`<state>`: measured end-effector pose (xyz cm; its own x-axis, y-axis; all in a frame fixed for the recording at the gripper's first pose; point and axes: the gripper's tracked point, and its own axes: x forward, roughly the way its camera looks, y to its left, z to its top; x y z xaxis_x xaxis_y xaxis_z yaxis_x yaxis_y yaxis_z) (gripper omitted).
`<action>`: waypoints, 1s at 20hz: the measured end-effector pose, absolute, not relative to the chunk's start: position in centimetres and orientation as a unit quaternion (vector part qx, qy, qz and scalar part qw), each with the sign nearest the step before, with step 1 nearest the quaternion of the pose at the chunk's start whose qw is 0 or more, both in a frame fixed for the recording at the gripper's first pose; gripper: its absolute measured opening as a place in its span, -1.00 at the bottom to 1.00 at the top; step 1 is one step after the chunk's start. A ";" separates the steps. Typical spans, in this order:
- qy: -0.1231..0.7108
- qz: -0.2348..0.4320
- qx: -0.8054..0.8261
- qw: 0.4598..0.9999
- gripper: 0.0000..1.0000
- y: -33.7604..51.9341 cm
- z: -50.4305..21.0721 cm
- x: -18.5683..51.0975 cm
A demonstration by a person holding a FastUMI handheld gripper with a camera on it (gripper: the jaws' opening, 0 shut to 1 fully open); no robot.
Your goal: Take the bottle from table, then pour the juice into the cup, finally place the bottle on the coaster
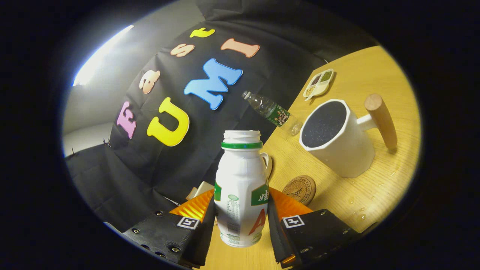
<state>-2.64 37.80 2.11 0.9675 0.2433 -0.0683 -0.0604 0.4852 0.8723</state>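
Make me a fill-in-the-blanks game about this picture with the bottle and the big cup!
1. The gripper holds a white ____ between its two fingers.
2. The white cup has a handle made of ____.
3. The round coaster lies on the table between the gripper and the ____.
4. The small clear water bottle near the table's far edge has a label coloured ____.

Missing words: bottle; wood; cup; green
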 end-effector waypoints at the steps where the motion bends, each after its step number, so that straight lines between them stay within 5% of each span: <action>1: 0.092 0.086 0.505 0.854 0.31 37.7 1.9 -2.6; 20: 0.068 0.078 0.626 0.773 0.30 36.5 2.7 -2.5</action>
<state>-2.49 36.52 2.68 0.9786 0.2058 -0.0077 -0.0352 0.2040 0.9783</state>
